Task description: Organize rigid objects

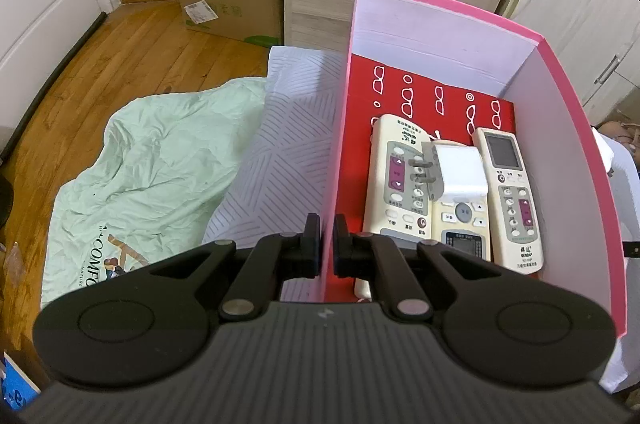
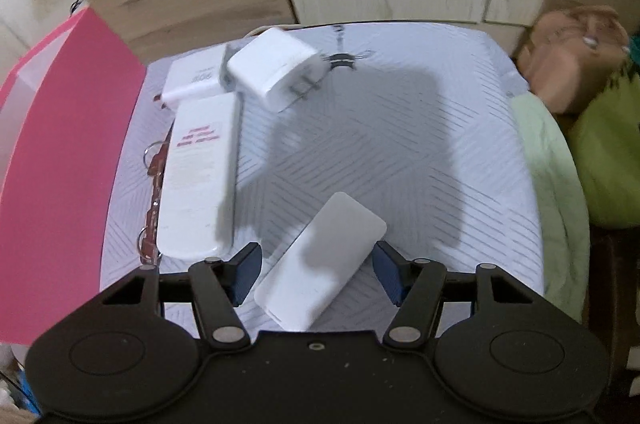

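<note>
So, right tool (image 2: 316, 274) spread around the white power bank (image 2: 322, 264), pads not touching | square up, pinch its long sides | left tool (image 1: 327, 244) pinching the pink box (image 1: 576, 152) wall, keep steady

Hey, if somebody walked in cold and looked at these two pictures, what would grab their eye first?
Probably the pink box at the right of the left wrist view, with three remotes and a white plug adapter lying on its red floor. Next, the white power bank lying on the patterned pillow, between the open right gripper's fingers.
</note>
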A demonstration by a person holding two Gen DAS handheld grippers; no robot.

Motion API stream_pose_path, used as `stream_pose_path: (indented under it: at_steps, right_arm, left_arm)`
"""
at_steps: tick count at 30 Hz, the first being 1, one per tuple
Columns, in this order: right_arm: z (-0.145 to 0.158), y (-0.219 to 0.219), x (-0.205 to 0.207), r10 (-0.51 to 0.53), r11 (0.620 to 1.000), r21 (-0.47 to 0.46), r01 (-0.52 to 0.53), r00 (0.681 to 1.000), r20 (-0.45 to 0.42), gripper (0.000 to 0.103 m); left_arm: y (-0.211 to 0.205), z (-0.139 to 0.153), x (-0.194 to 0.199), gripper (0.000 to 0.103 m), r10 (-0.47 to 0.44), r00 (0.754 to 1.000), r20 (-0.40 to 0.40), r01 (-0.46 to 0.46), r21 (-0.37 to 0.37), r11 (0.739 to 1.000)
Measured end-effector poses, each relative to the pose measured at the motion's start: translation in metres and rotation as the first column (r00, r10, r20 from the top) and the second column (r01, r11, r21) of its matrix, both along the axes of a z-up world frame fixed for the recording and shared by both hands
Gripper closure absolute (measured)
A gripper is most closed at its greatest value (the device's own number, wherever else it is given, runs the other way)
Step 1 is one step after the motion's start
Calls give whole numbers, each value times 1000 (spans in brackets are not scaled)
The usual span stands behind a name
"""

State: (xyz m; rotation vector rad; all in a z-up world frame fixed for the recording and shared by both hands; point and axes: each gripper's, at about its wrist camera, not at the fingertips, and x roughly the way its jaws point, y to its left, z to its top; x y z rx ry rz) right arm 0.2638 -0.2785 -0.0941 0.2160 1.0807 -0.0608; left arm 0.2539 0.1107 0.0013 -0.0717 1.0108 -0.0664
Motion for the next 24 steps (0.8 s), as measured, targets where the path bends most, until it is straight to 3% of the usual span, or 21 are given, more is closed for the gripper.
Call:
stream_pose_path:
  at_steps: [2, 4, 6, 15, 19, 24]
  right_arm:
    - [-1, 11, 2, 47, 996, -71, -46, 999, 20, 33]
    - [0, 22, 1, 148, 980, -140, -139, 987, 55, 55]
    - [4, 26, -3, 233, 966, -137, -219, 968, 96, 59]
    - [-2, 27, 1, 221, 965, -159, -209, 973, 62, 53]
    - [3, 32, -3, 225, 961, -178, -210, 972, 66, 58]
    - [31, 29, -15, 199, 971, -166, -173, 967, 159, 59]
  left_arm:
    - [0, 0, 0, 98, 1, 1000, 0, -1, 0, 1000]
    - [0, 0, 0, 98, -1, 1000, 0, 1, 0, 1000]
    - [0, 0, 0, 97, -1, 1000, 0, 1, -1, 1000]
    - [0, 0, 0, 97, 1, 1000, -1, -1, 1, 1000]
    - [0, 0, 0, 97, 1, 1000, 1, -1, 1, 1000]
    - [-3, 1, -1, 97, 0, 1000, 12, 0, 15, 1000]
